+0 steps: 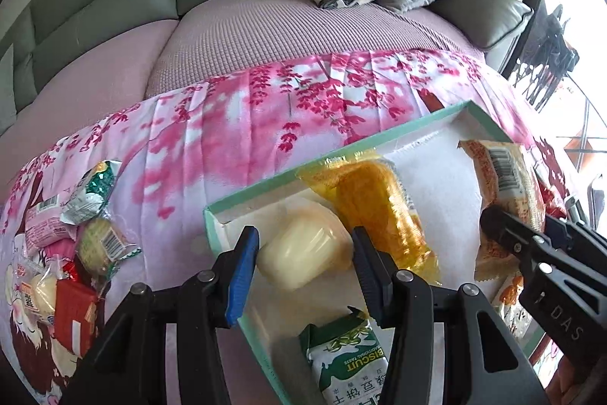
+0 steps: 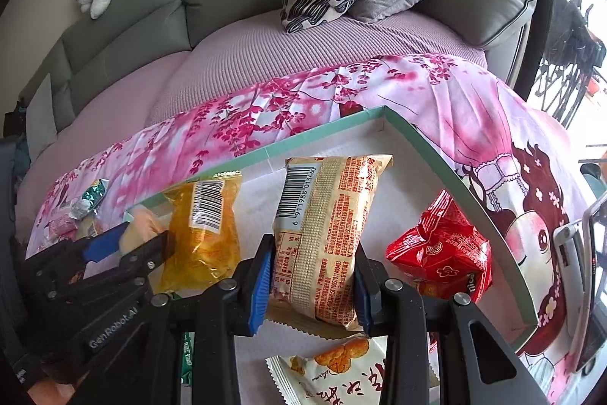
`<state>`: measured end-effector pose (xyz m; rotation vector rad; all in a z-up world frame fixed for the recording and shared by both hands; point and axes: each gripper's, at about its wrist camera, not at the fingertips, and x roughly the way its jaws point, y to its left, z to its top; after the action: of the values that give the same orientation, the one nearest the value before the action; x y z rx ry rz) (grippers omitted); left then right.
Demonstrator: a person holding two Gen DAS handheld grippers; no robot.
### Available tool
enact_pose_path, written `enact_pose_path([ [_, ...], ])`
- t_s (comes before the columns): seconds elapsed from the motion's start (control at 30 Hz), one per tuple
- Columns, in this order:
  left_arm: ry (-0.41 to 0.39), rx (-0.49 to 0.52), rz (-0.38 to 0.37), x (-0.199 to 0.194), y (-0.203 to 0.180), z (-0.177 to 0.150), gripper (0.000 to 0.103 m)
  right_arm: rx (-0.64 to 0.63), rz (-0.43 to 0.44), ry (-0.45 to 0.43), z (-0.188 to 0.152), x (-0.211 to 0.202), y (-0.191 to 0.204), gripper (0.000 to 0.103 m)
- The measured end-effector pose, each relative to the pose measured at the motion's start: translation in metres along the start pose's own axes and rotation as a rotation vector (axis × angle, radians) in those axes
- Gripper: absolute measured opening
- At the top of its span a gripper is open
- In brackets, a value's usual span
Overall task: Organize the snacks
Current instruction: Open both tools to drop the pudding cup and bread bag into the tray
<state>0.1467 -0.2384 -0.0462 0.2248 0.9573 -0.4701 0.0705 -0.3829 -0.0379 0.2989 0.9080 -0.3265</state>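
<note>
Right hand-held gripper (image 2: 313, 285) is clamped on the beige snack pack (image 2: 326, 238); left hand-held gripper (image 1: 303, 266) hangs released around the pale jelly cup (image 1: 303, 253), red pack (image 2: 442, 253) at 3 o'clock.

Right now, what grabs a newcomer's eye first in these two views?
The teal-rimmed box on the pink blossom cloth, half filled with snacks. The right gripper clamps a tan barcode packet at its middle, between an orange-yellow packet and a red pouch. The left gripper straddles a pale jelly cup, jaws open; unsorted snacks lie on the cloth at far left.
</note>
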Motion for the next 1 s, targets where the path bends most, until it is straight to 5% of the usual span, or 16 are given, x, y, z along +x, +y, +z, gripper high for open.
enact_pose_path([
  [0.37, -0.027, -0.052, 0.026, -0.026, 0.019, 0.007, 0.057, -0.025, -0.017, -0.004, 0.000, -0.002, 0.005, 0.040],
  [0.5, -0.027, -0.071, 0.050, -0.030, 0.025, 0.007, 0.072, -0.027, -0.027, 0.007, 0.000, 0.000, 0.004, 0.041],
  [0.93, 0.028, -0.160, 0.121, -0.021, 0.048, 0.001, 0.083, -0.094, -0.051, -0.017, -0.001, -0.008, 0.011, 0.080],
  [1.0, 0.041, -0.175, 0.131, -0.019, 0.052, 0.000, 0.094, -0.101, -0.051, -0.017, -0.001, -0.008, 0.013, 0.082],
])
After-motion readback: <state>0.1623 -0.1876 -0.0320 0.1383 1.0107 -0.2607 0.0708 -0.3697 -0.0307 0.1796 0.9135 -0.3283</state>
